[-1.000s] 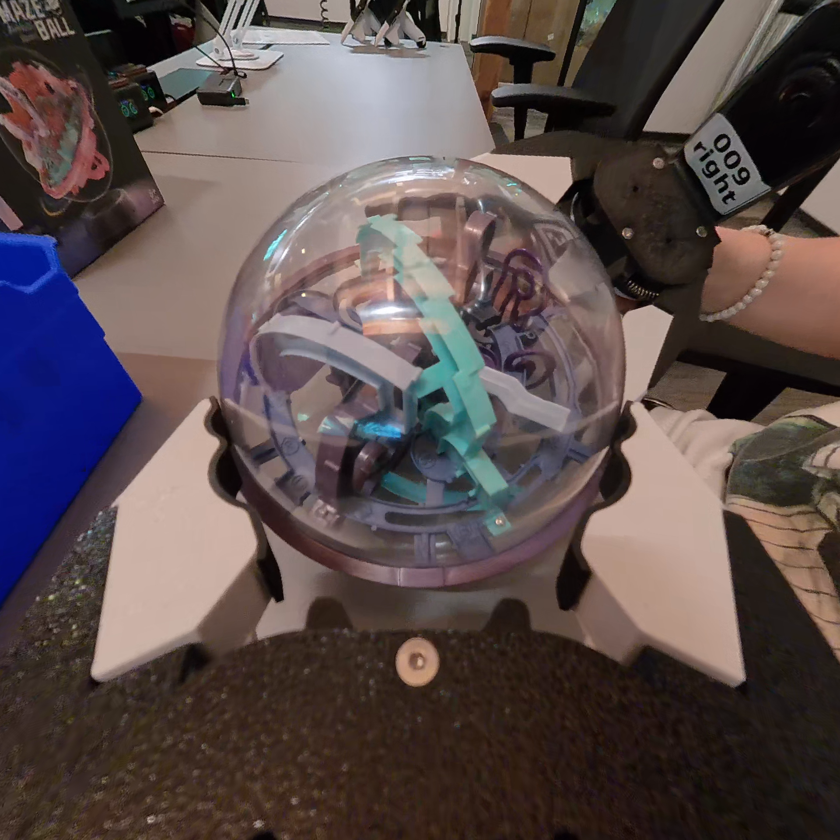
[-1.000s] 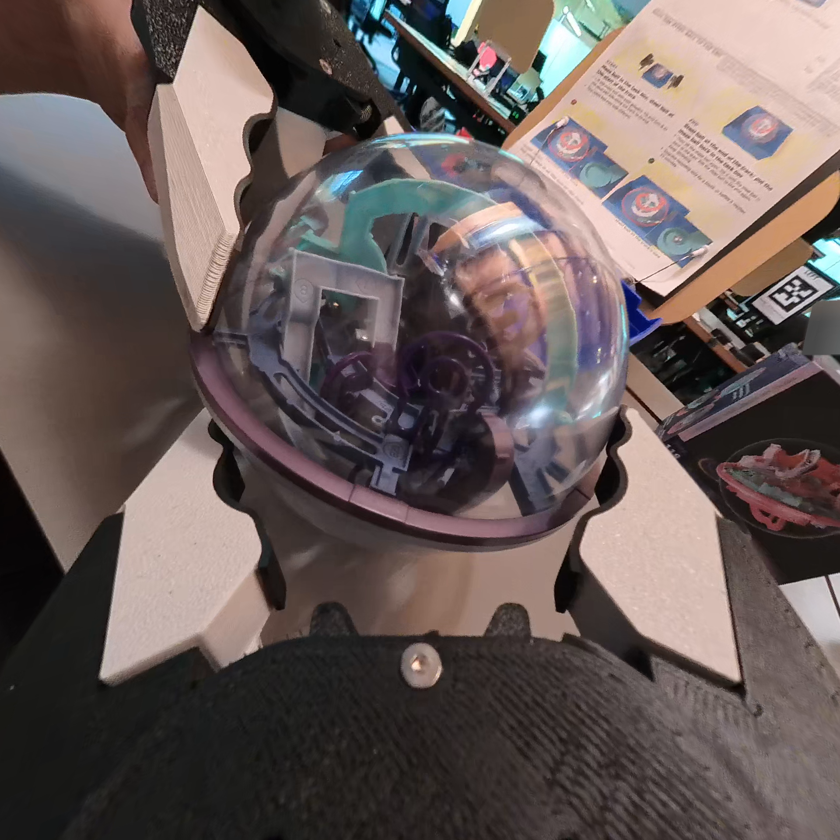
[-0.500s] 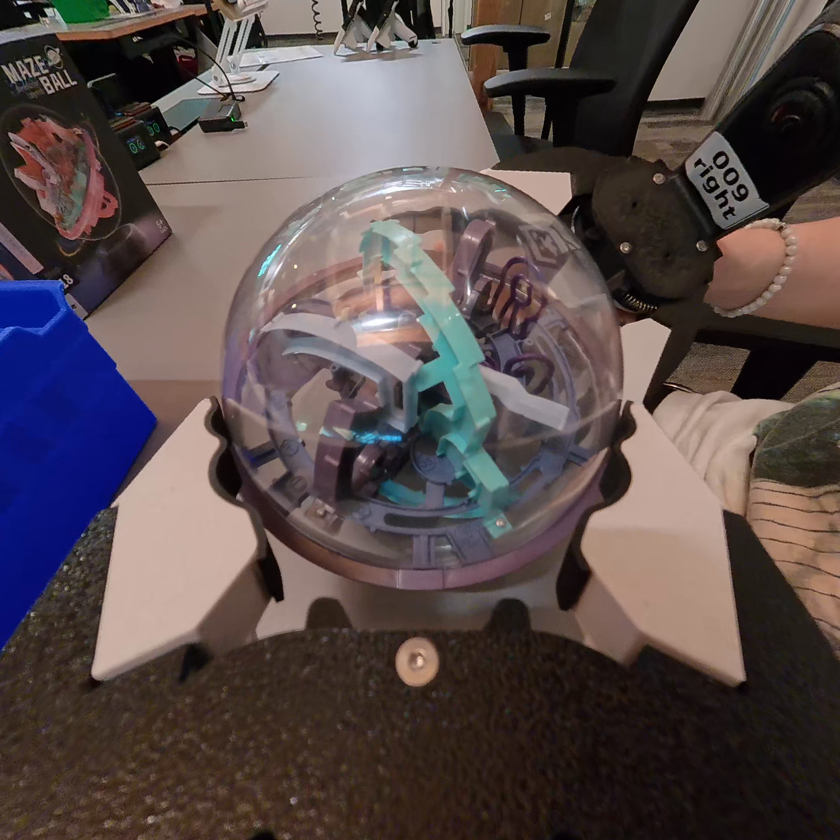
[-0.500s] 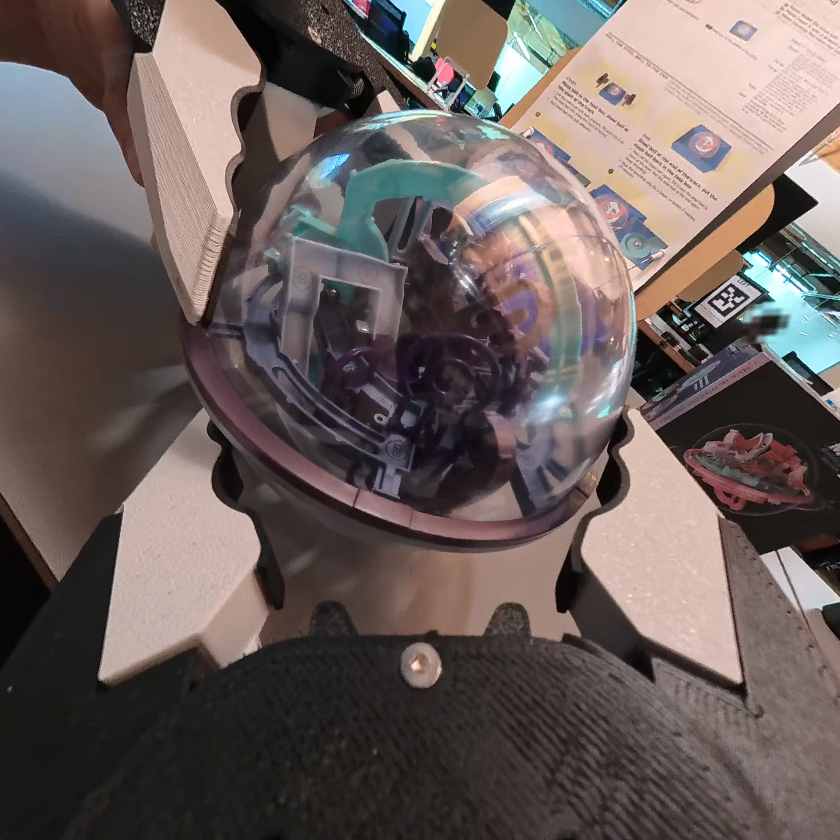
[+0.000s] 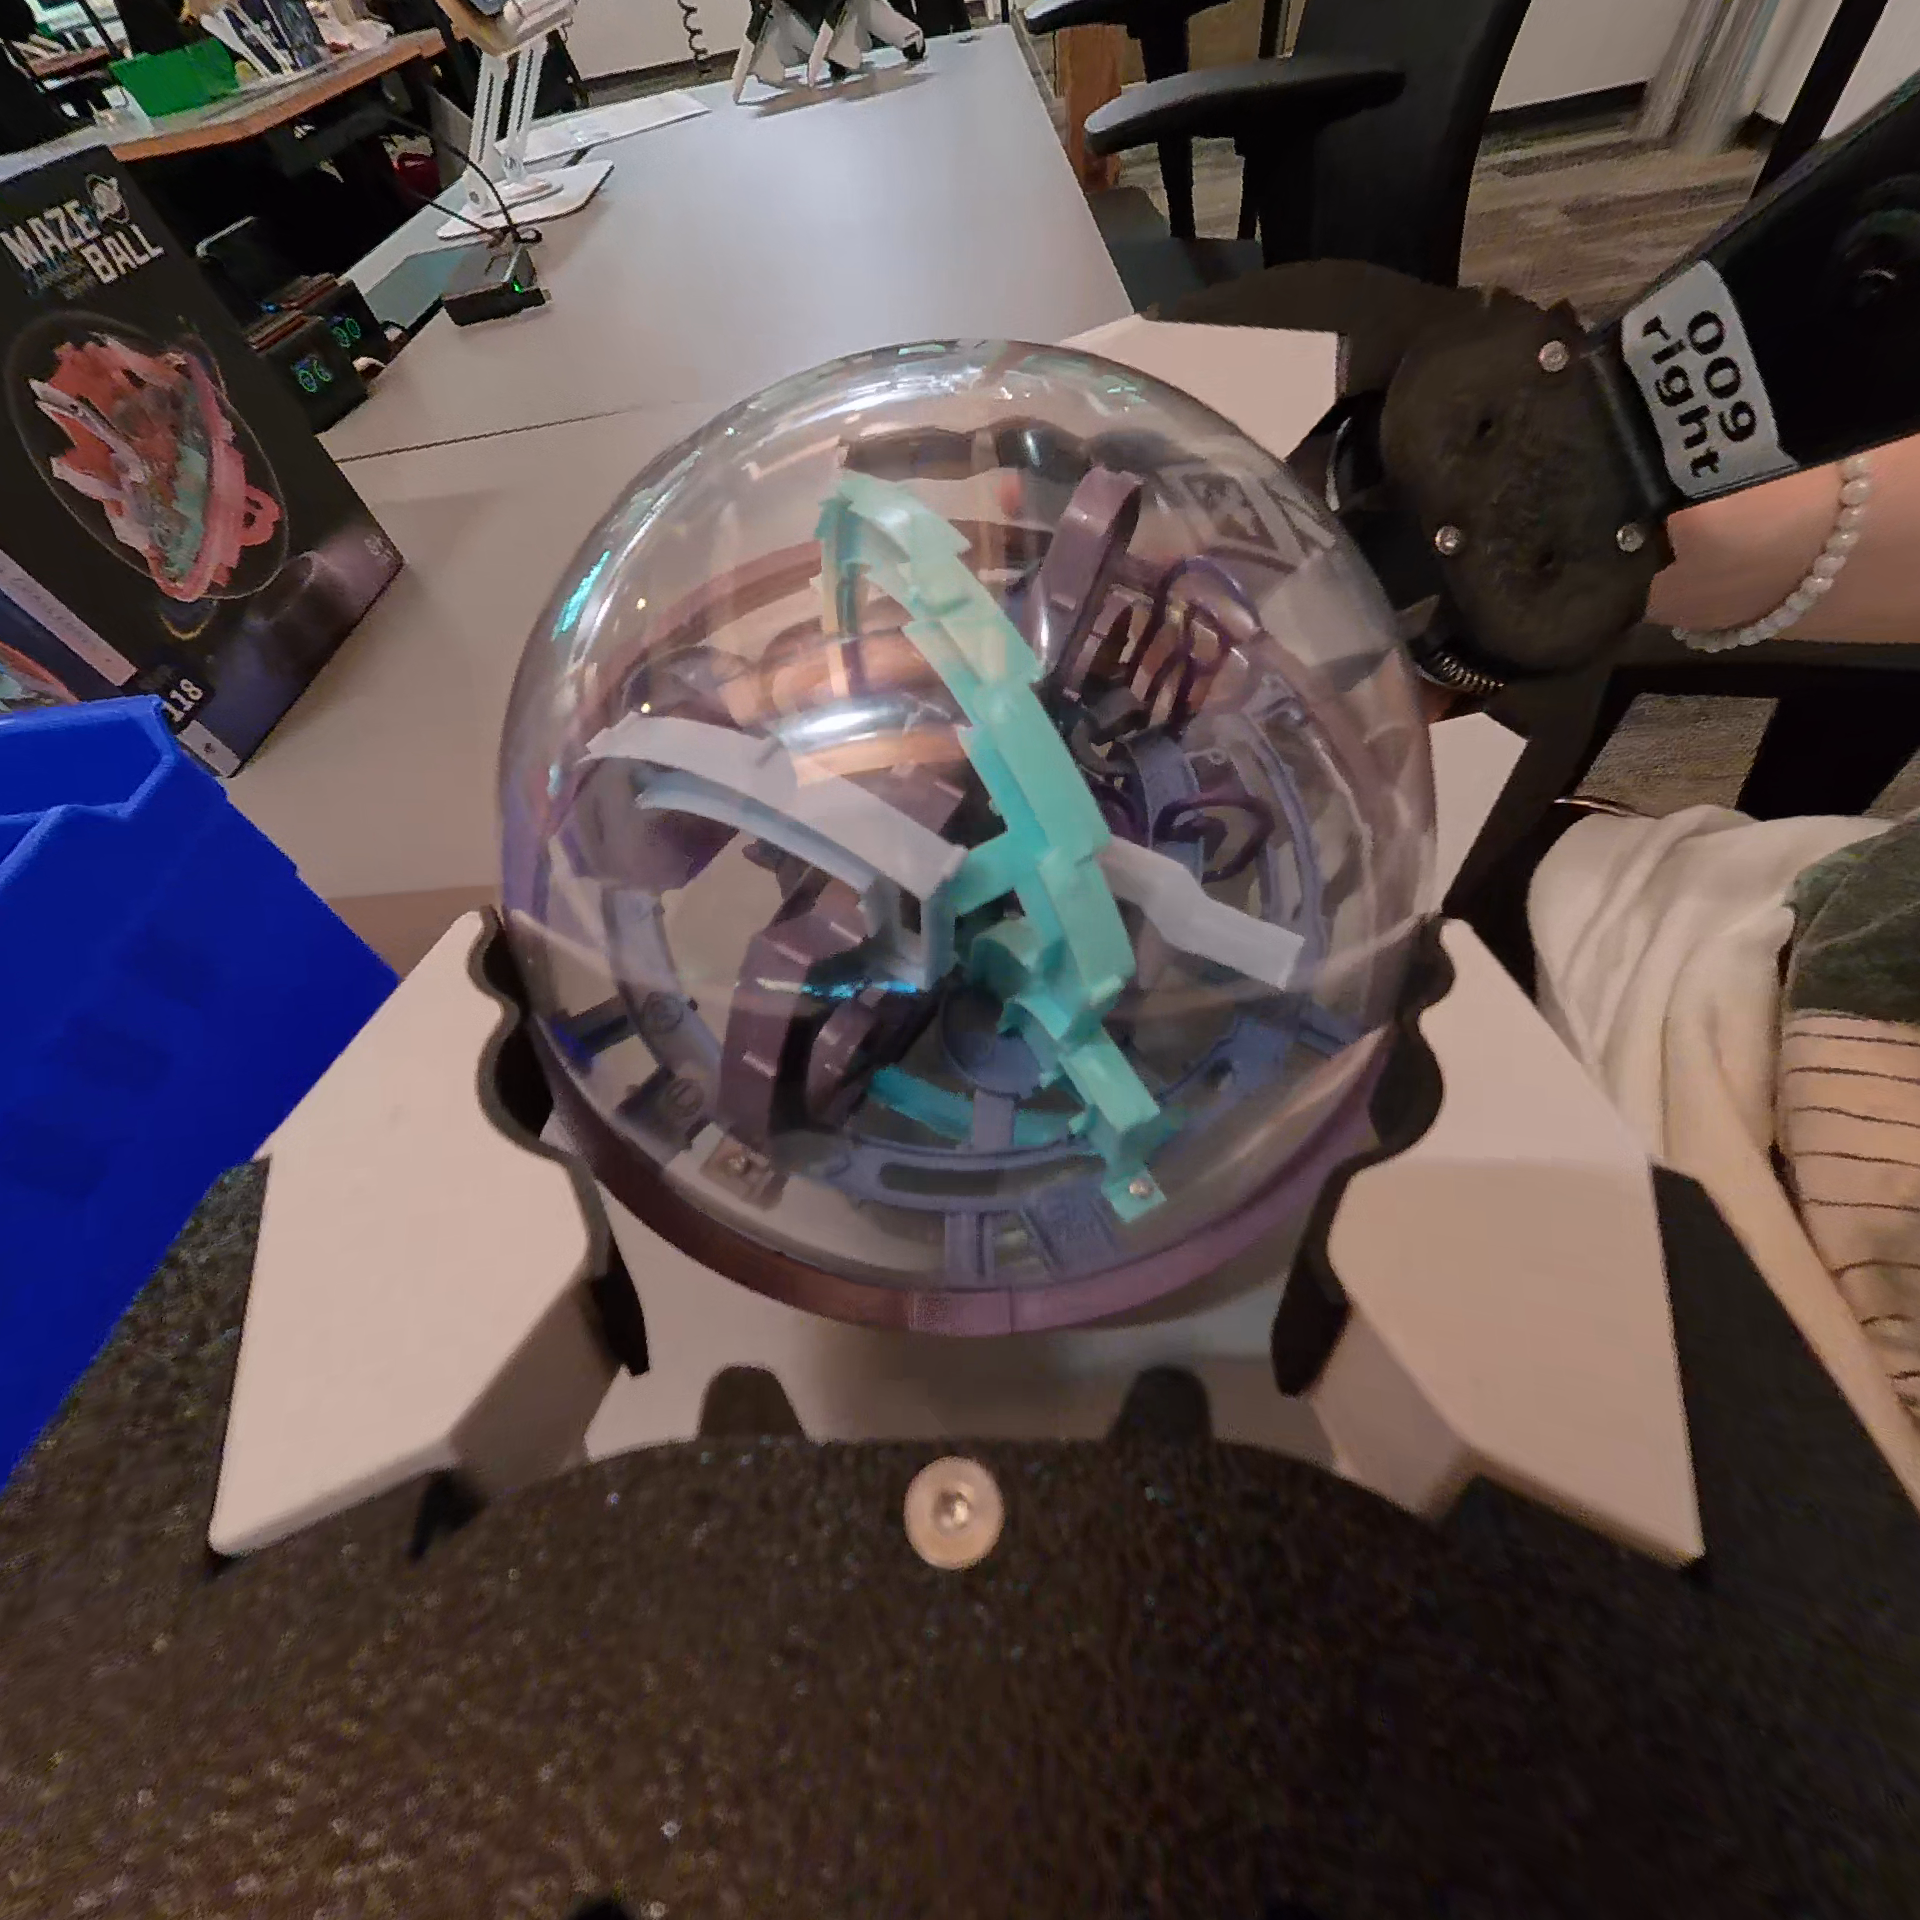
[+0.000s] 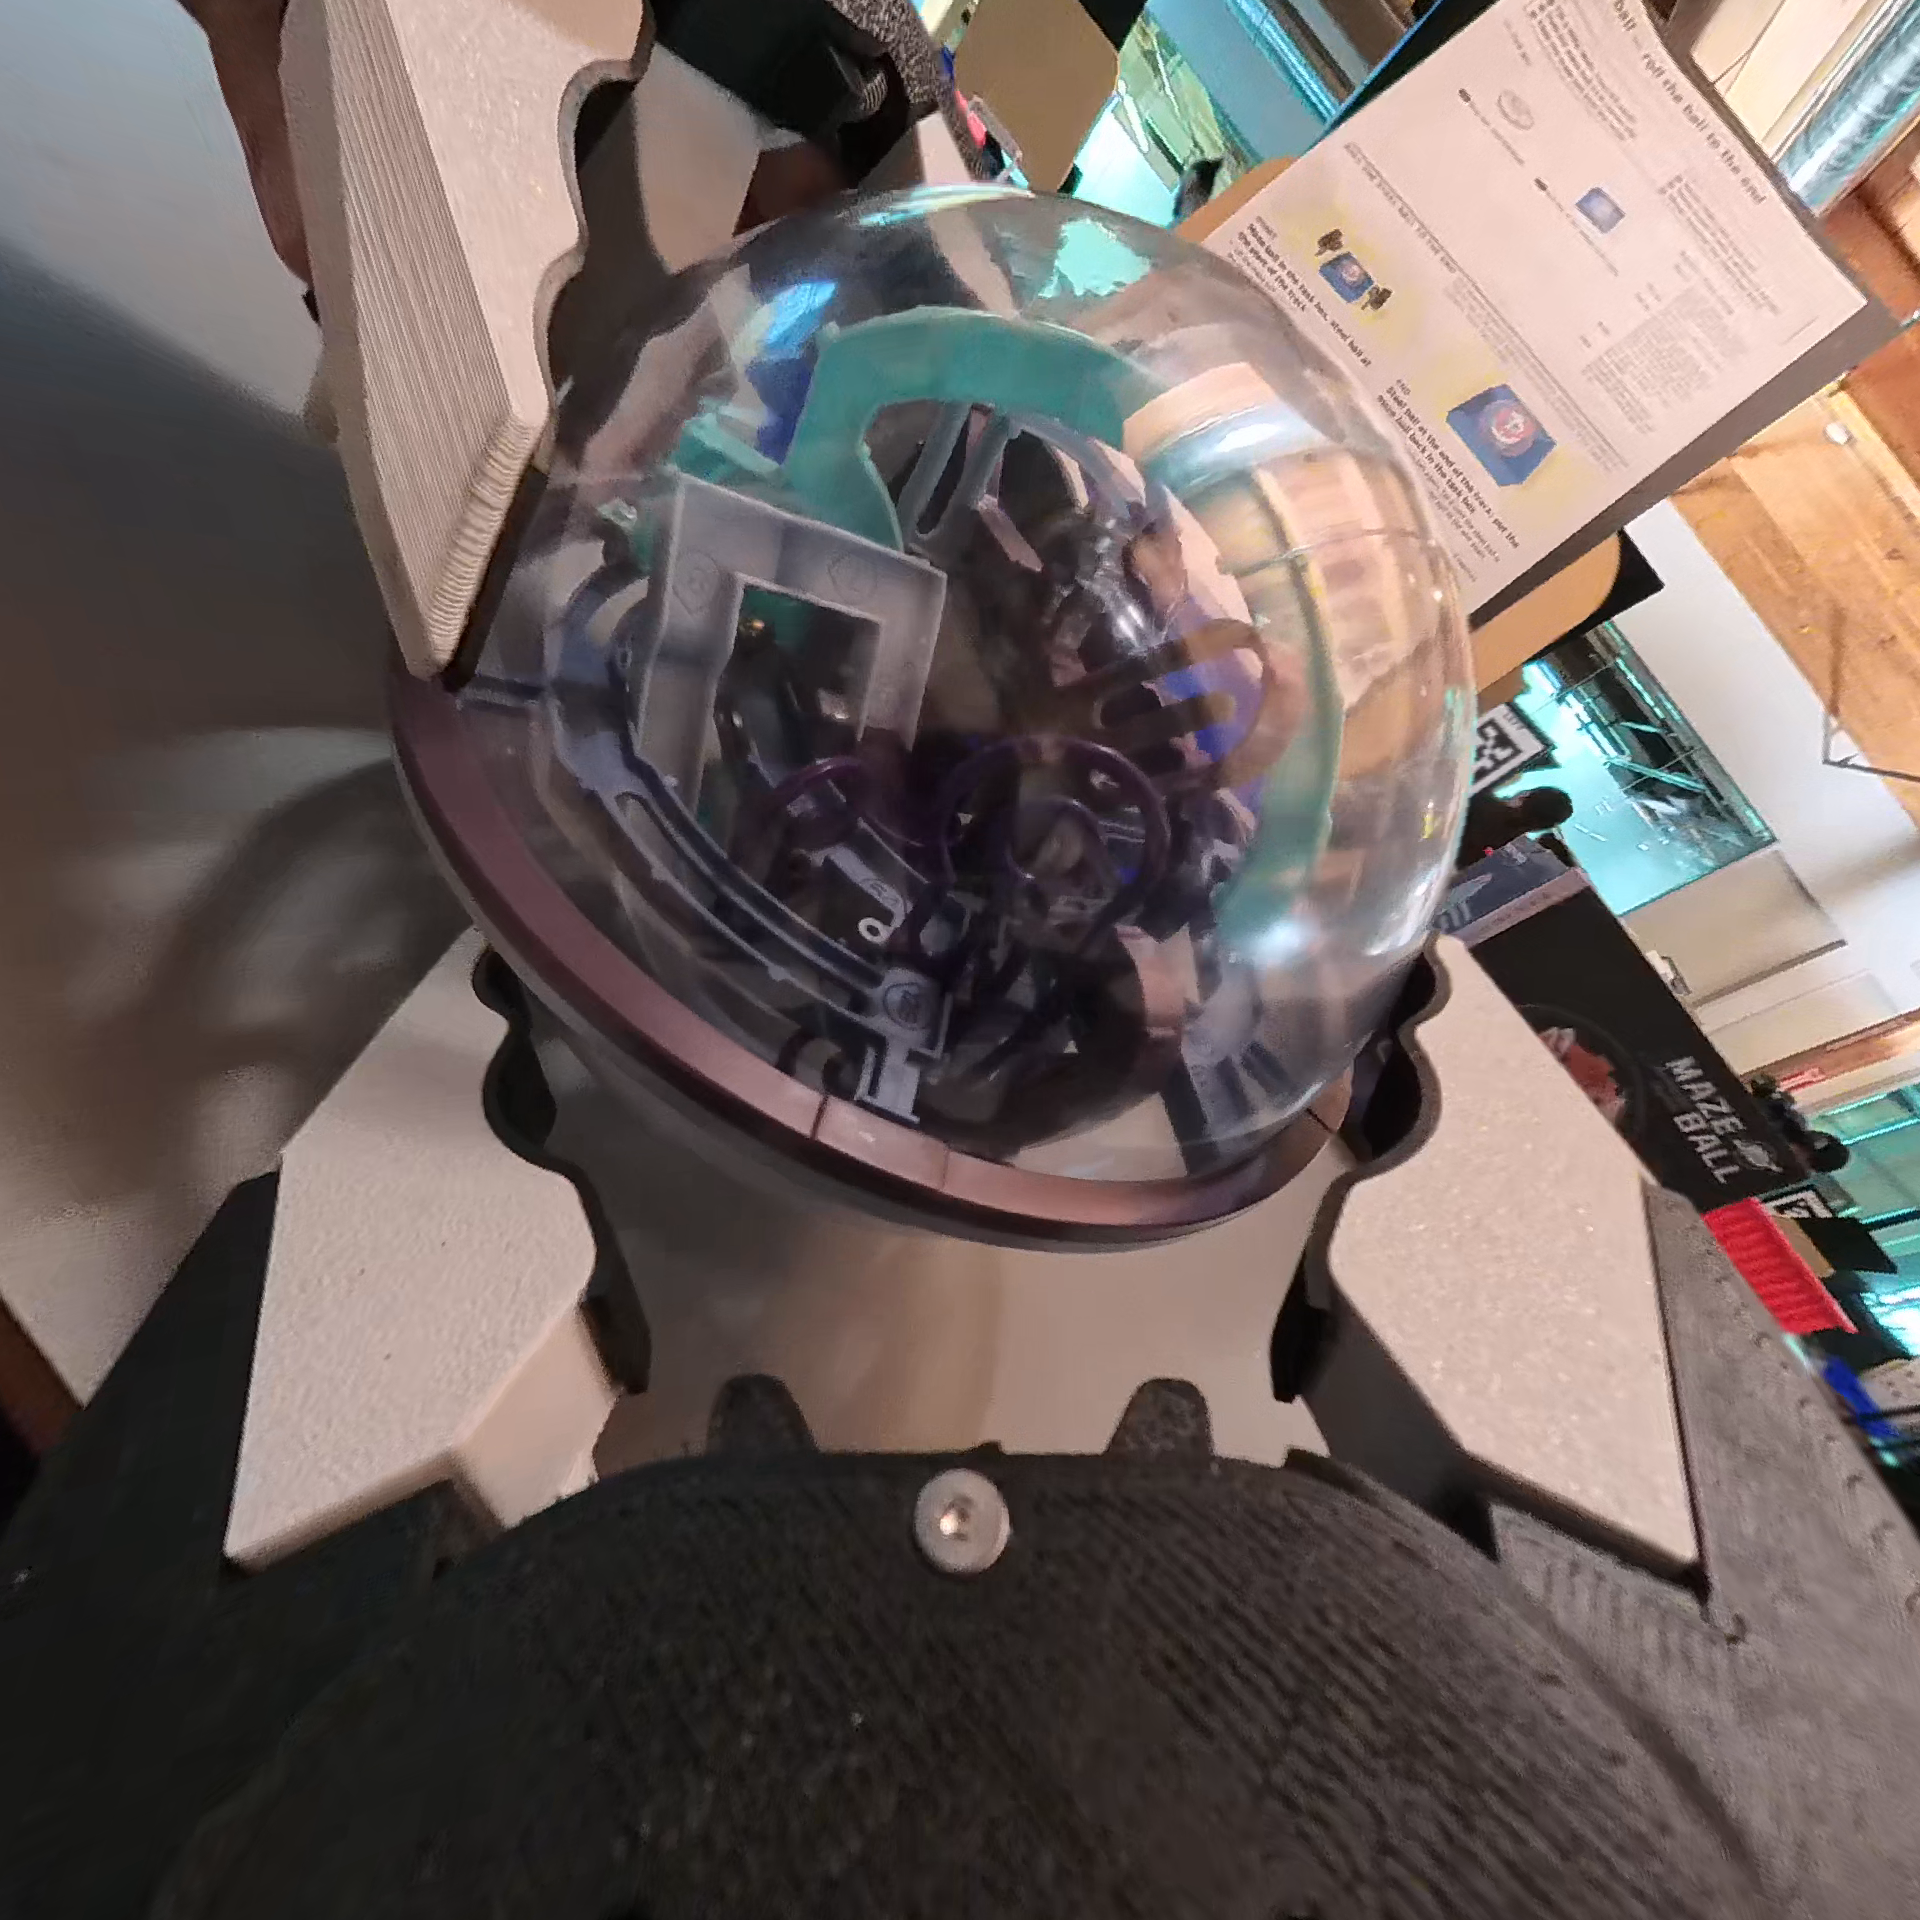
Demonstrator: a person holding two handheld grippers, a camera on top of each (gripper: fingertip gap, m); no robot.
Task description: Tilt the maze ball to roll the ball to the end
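The maze ball (image 5: 966, 831) is a clear sphere with teal, grey and purple tracks inside and a purple rim. It sits in my left gripper (image 5: 961, 935), whose white fingers (image 5: 416, 1195) press on both its sides. In the right wrist view the ball (image 6: 935, 675) is tilted, and my right gripper (image 6: 956, 966) is shut on it the same way, with its fingers (image 6: 1507, 1247) against the shell. The right gripper also shows in the left wrist view (image 5: 1507, 520), behind the ball at the upper right. I cannot pick out the small ball among the tracks.
A dark maze ball box (image 5: 156, 468) and a blue bin (image 5: 125, 987) stand to the left on the grey table (image 5: 831, 208). An office chair (image 5: 1247, 104) is behind. A person's arm (image 5: 1787, 520) is on the right. An instruction sheet (image 6: 1507, 260) hangs beyond the ball.
Both grippers have tilted and turned together with the ball held between them, and the background has shifted in both views. The tracks inside show at a new angle. Neither grasp has changed.
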